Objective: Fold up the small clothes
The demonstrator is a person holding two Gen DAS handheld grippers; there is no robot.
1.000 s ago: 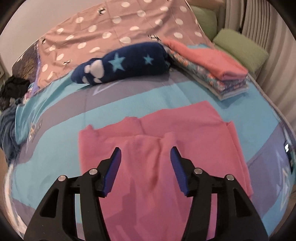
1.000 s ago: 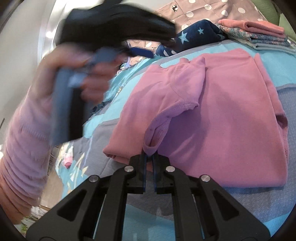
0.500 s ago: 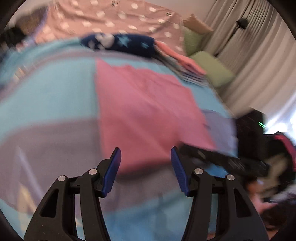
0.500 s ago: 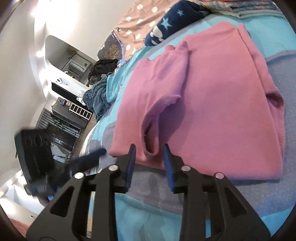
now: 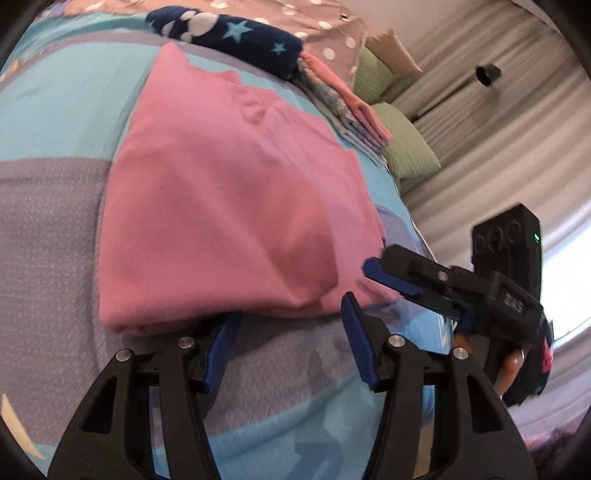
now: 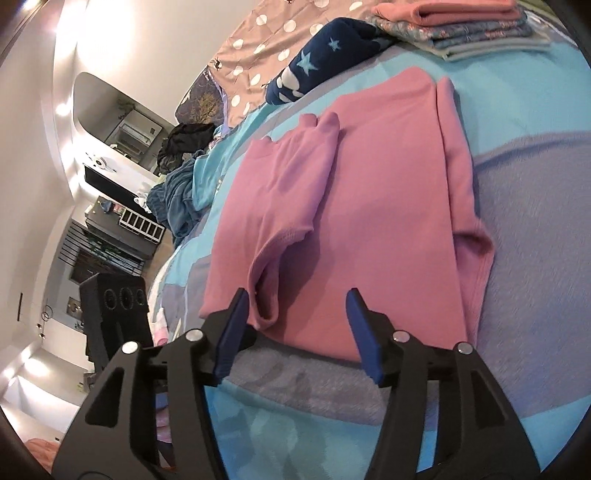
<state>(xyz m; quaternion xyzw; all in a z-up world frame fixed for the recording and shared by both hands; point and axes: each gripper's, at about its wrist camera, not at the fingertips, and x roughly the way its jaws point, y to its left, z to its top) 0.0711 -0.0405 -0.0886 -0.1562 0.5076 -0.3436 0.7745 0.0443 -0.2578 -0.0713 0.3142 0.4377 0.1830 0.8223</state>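
A pink shirt (image 5: 221, 206) lies partly folded on the blue and grey bedspread (image 5: 55, 236); it also shows in the right wrist view (image 6: 369, 206), with one sleeve (image 6: 295, 192) laid over its body. My left gripper (image 5: 291, 314) is open and empty, low at the shirt's near edge. My right gripper (image 6: 295, 310) is open and empty at the shirt's near edge, by the sleeve cuff. The right gripper also shows in the left wrist view (image 5: 391, 280), at the shirt's right corner.
A stack of folded clothes (image 6: 461, 29) and a navy star blanket (image 6: 325, 62) lie at the far side of the bed. Green pillows (image 5: 402, 147) and curtains are at the right. A pile of dark clothes (image 6: 181, 177) lies at the left bed edge.
My right gripper let go of the sleeve and opened wide. My left gripper swung from above the shirt down to its near edge, staying open.
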